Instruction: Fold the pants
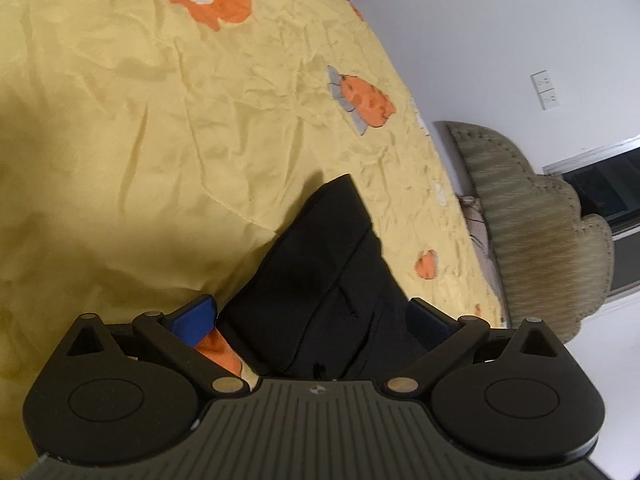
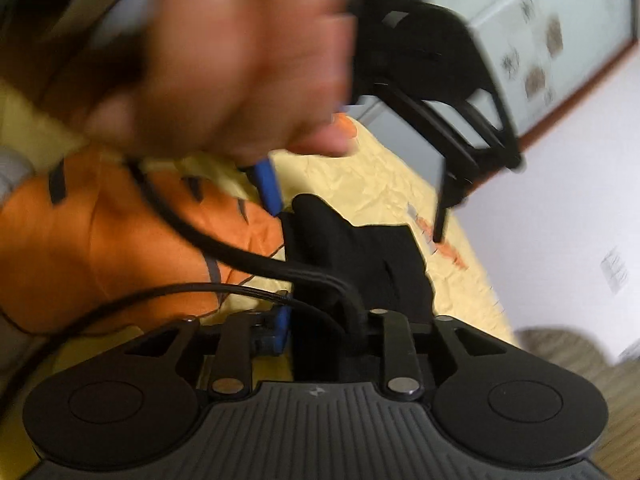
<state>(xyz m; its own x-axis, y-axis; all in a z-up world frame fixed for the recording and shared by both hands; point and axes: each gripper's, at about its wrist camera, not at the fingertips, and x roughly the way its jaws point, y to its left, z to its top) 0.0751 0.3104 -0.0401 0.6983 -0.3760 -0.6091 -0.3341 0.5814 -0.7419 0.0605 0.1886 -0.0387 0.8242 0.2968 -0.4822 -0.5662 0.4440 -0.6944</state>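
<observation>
The black pants (image 1: 320, 264) lie bunched on a yellow bedspread (image 1: 140, 120) with orange flowers. In the left wrist view my left gripper (image 1: 312, 316) is open, its blue-padded fingers (image 1: 196, 314) spread either side of the pants fabric. In the right wrist view the pants (image 2: 360, 256) lie just ahead of my right gripper (image 2: 320, 320), whose fingers stand close together around black fabric; a blue pad (image 2: 282, 328) shows at the left. The person's hand (image 2: 224, 60) holding the left gripper (image 2: 440, 80) fills the upper part, blurred.
A padded beige headboard (image 1: 532, 232) stands at the right of the bed, against a white wall with sockets (image 1: 546, 90). Black cables (image 2: 224, 248) run across the right wrist view. A wardrobe with glass doors (image 2: 532, 32) is behind.
</observation>
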